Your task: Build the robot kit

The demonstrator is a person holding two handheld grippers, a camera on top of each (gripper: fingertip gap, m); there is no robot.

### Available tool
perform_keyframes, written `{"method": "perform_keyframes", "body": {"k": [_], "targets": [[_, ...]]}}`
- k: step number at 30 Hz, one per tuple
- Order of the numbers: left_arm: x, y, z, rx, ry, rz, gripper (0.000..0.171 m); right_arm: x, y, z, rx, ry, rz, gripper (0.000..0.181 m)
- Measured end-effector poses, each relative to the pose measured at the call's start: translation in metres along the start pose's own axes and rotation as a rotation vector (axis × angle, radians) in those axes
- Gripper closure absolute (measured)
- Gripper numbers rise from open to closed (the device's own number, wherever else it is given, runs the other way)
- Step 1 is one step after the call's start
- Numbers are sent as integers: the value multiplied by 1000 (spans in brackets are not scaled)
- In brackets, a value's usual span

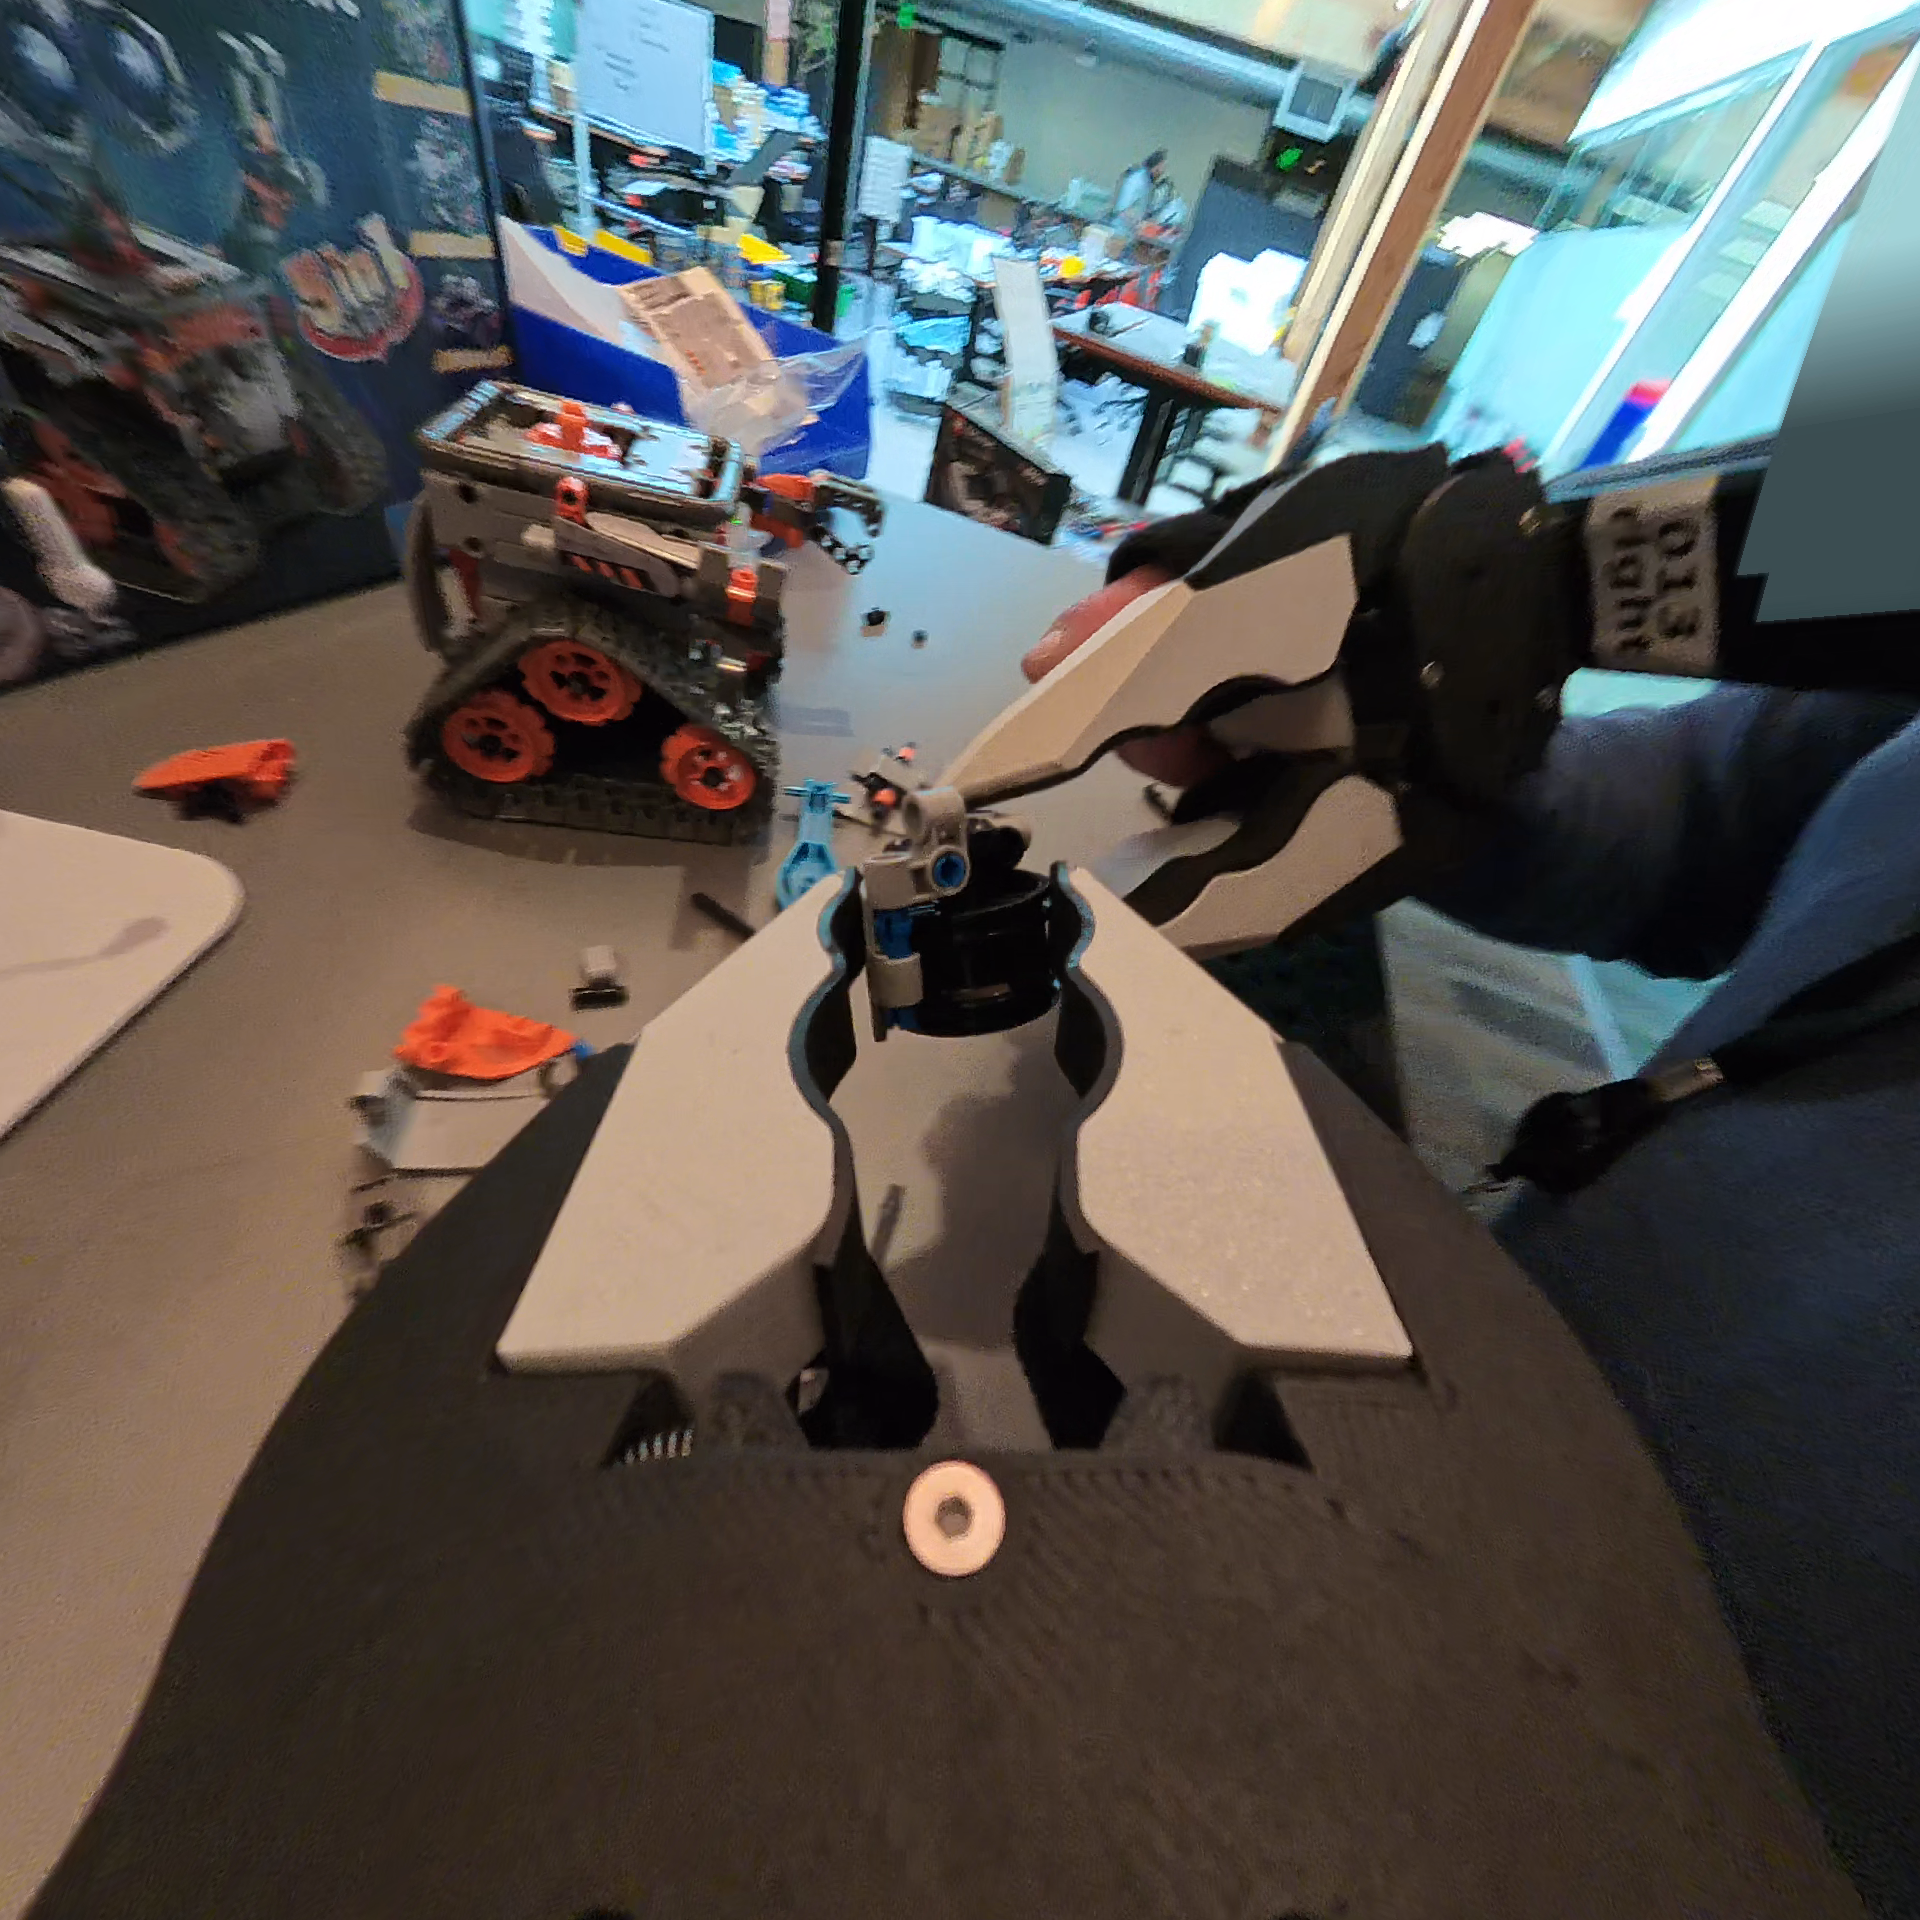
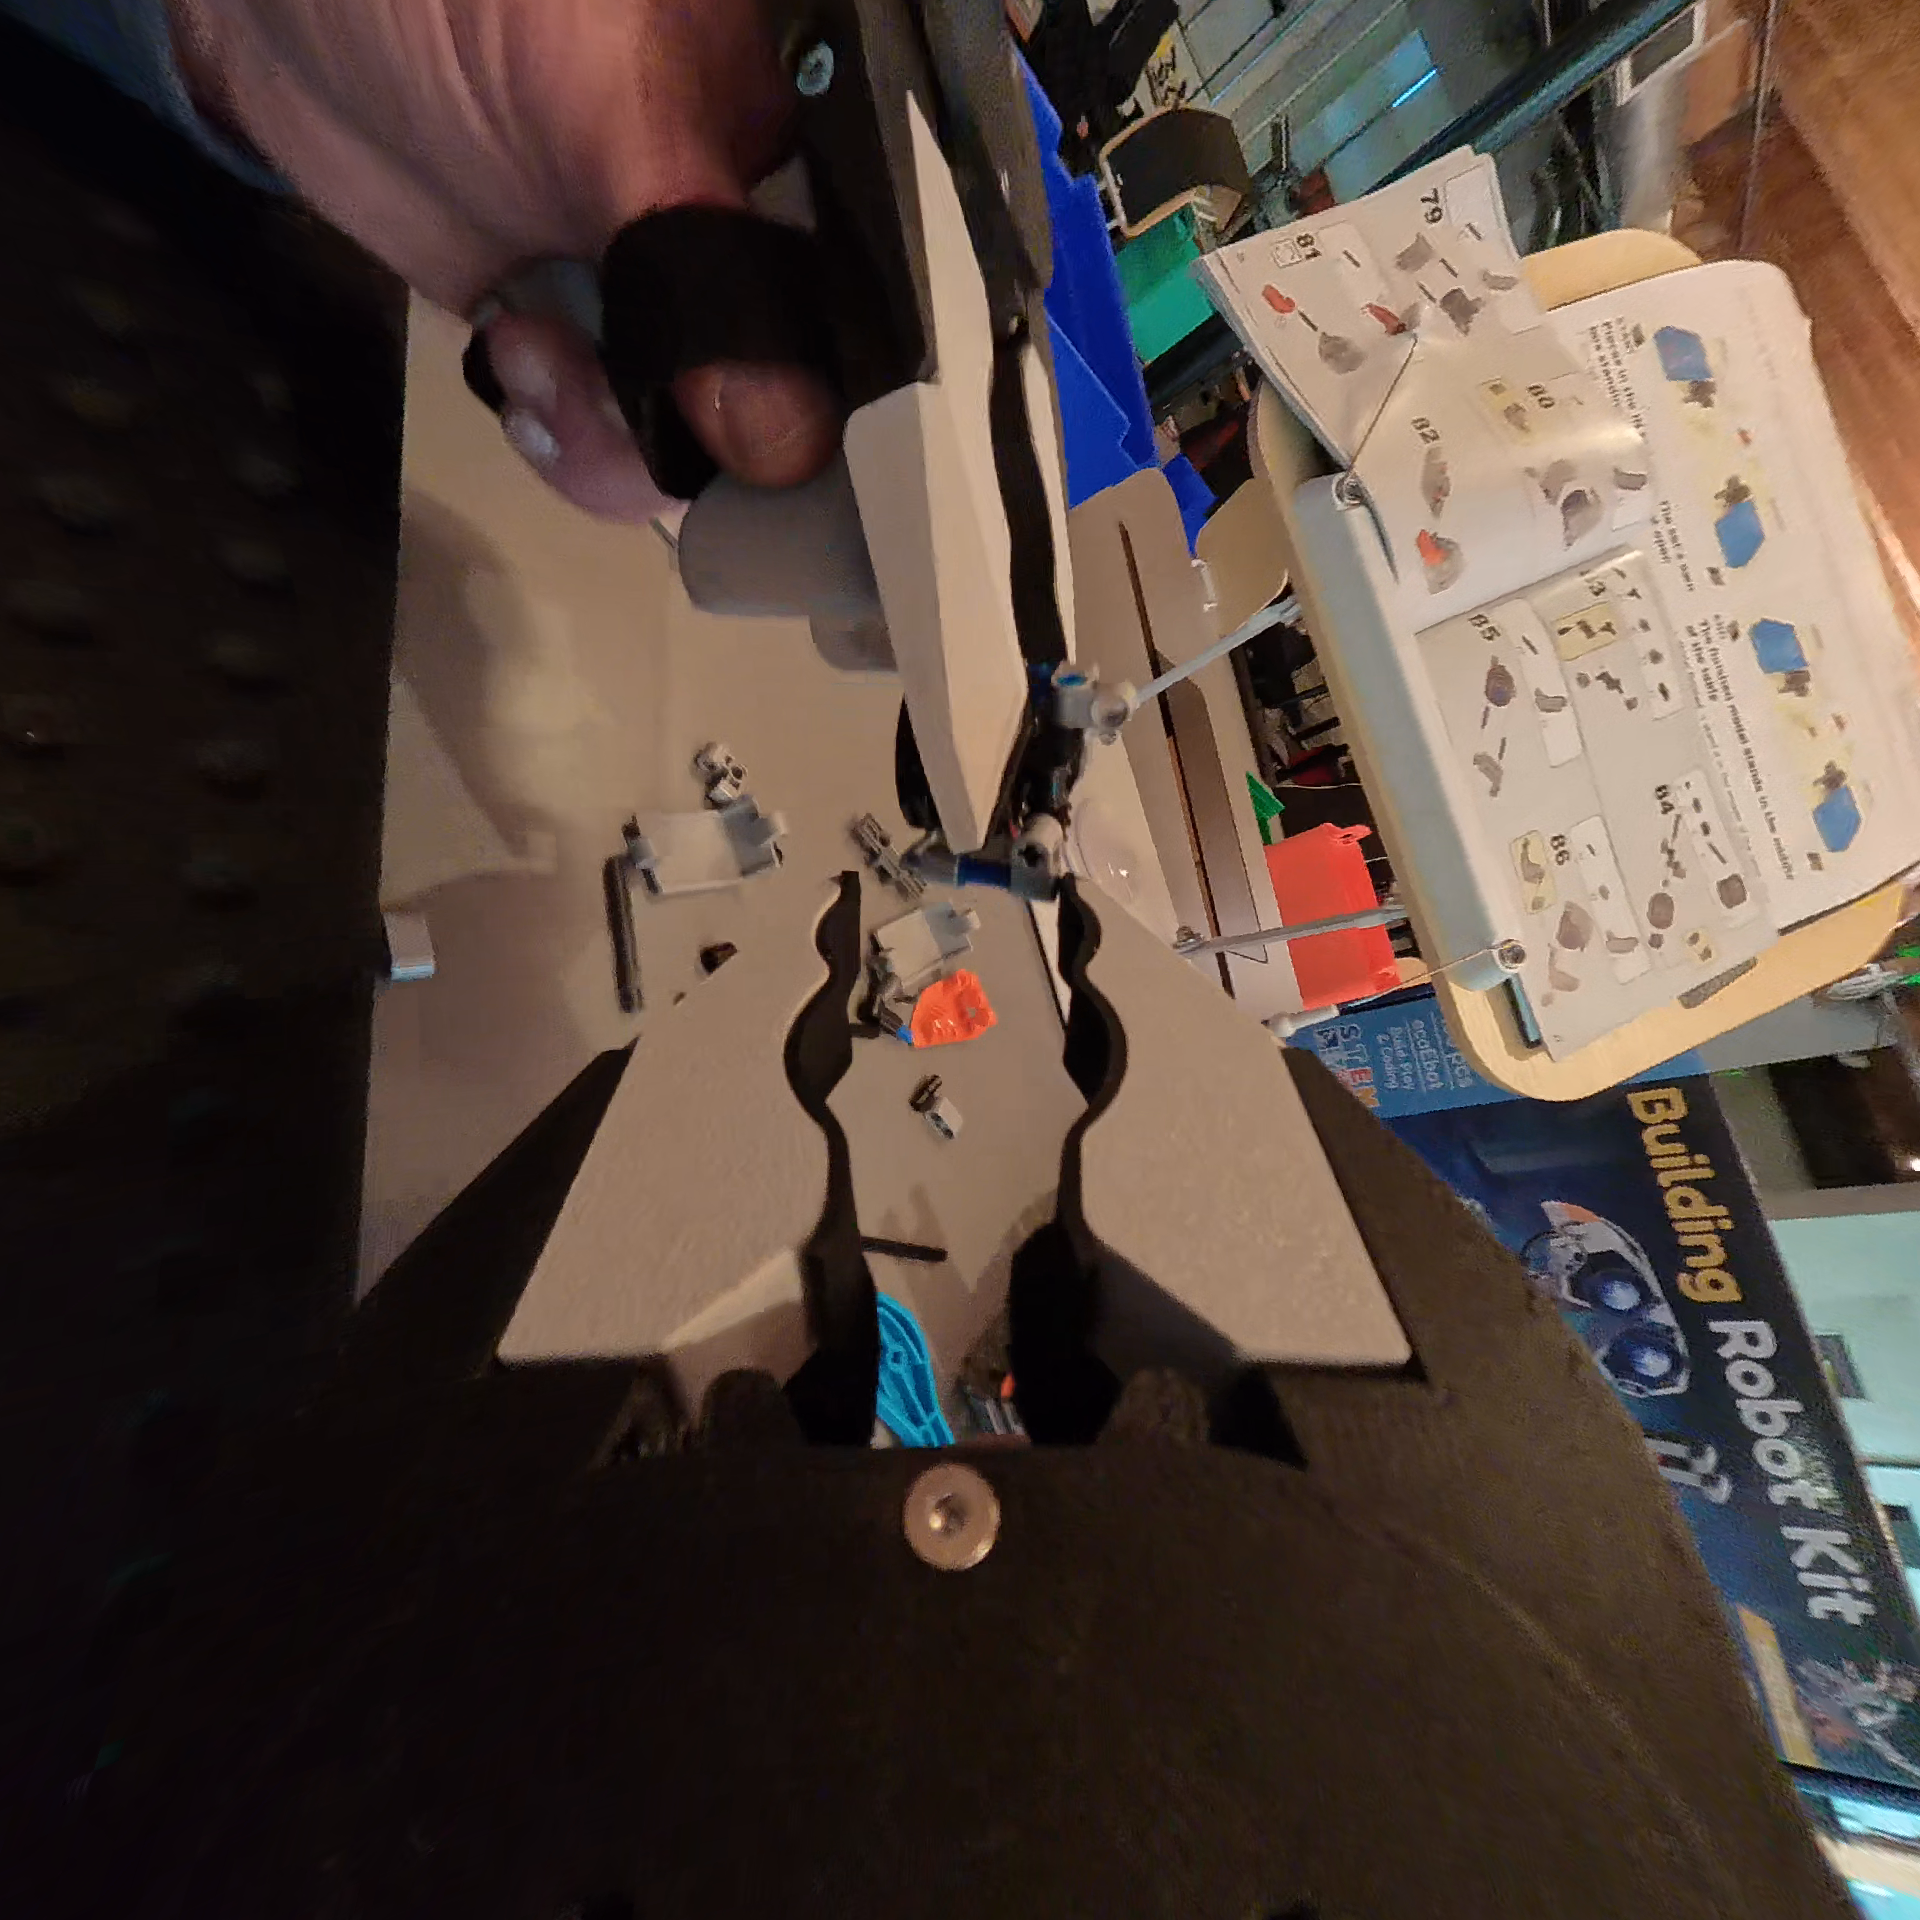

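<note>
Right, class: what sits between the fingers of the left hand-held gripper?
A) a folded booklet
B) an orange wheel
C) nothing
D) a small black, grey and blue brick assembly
D: the left hand-held gripper is shut on a small brick assembly, black with grey and blue parts.

Not quoting any wording, just where the print sits. Left wrist view: grey tag with raised dark characters, legible, on the body of the right gripper, right side. Printed sheet on the far blue bin and far whiteboard are both too blurred to read. Right wrist view: open instruction booklet on a stand, far right, step numbers and short text lines legible. Blue box, near right, large yellow and white lettering, readable
</note>
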State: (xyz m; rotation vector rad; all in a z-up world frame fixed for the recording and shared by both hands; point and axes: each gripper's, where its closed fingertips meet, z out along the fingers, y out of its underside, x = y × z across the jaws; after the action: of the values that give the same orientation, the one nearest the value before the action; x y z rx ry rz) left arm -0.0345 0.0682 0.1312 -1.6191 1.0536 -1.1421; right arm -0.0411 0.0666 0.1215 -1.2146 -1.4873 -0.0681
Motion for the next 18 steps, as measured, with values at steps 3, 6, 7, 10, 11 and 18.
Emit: {"method": "perform_keyframes", "body": {"k": [3,6,7,10,11,18], "targets": [[-10,1,-6,-45,-123,146,139,1,-4,-5,86,-90,159,149],[-14,1,-8,-107,-226,309,139,9,-5,-8,172,-189,437,149],[-13,1,-7,-124,-255,377,139,12,-5,-9,197,-222,525,148],[-9,-1,-1,-173,-332,585,139,8,-10,-12,269,-378,725,148],[-8,-2,0,-193,-350,638,139,10,-9,-12,281,-392,755,149],[-11,-1,15,-242,-400,755,139,12,2,-10,255,-395,801,146]]}}
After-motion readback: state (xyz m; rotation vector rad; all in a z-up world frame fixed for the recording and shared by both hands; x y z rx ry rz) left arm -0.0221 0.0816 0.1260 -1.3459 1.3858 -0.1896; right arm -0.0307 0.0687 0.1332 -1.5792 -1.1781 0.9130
